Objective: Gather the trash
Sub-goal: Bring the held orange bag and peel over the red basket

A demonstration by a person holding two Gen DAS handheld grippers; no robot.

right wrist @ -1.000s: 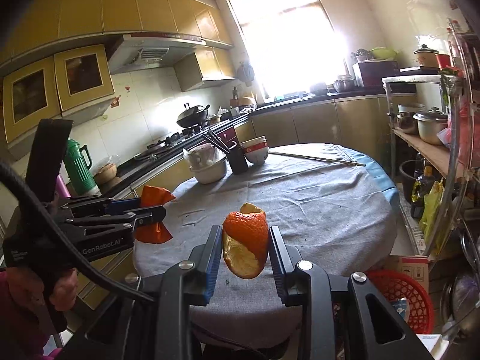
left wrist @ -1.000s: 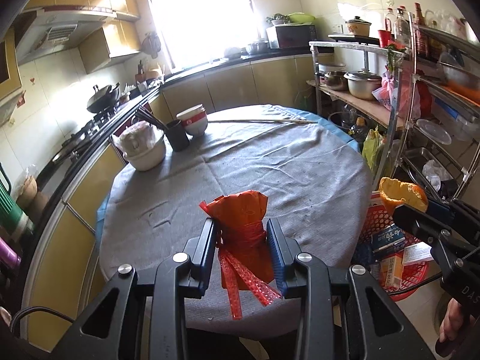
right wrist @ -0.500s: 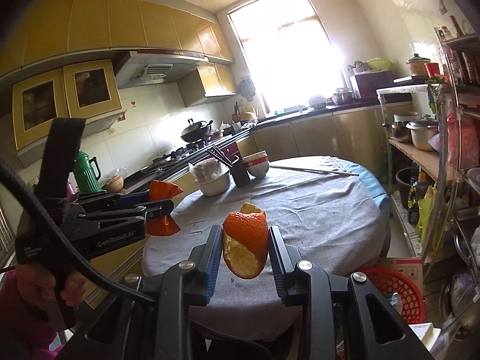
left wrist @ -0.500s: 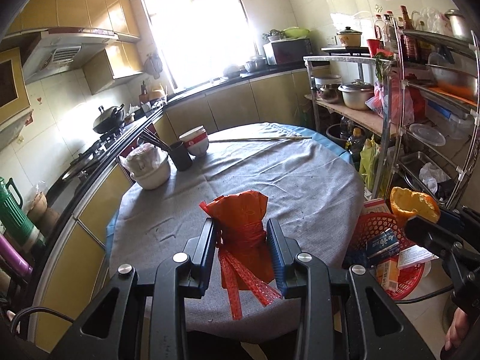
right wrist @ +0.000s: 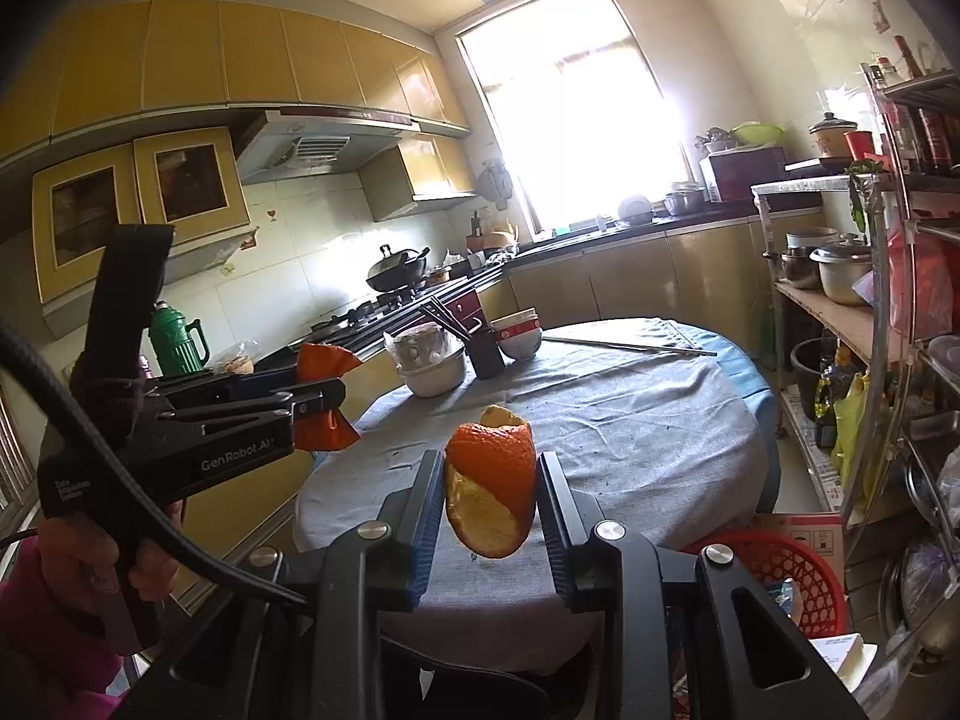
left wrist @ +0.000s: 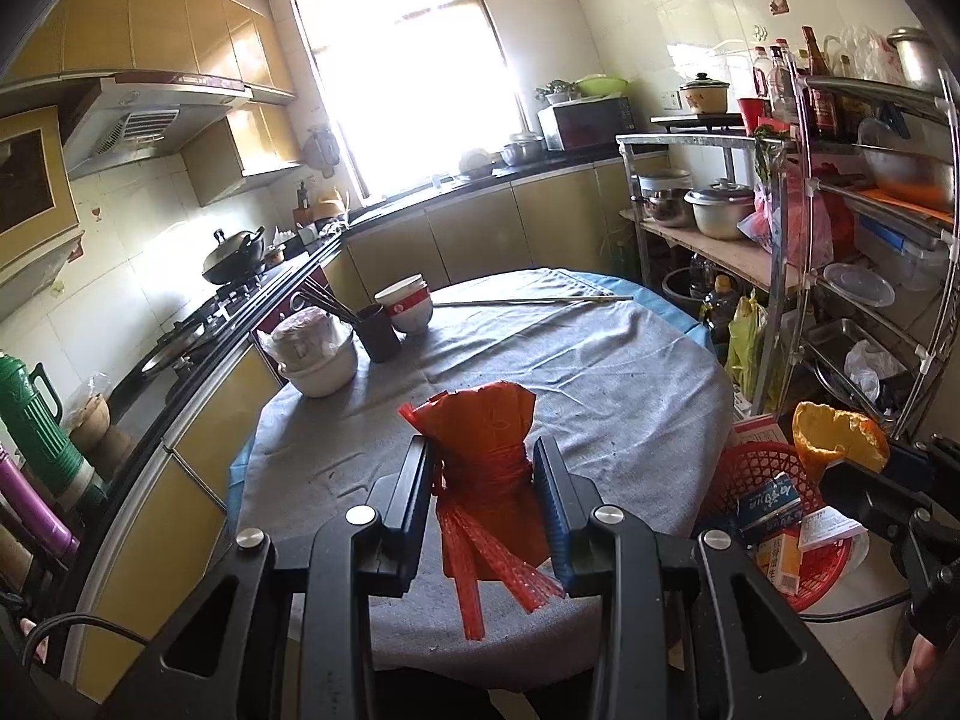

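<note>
White bowls (left wrist: 405, 306), dark cup (left wrist: 377, 333), grey-clothed round table (left wrist: 600, 384).

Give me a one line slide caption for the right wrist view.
Right hand-held gripper shut on orange peel above the table; left hand-held gripper holds a red wrapper.

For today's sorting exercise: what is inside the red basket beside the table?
The red basket holds a blue packet, an orange carton and a white wrapper. Anything beneath them is covered.
</note>
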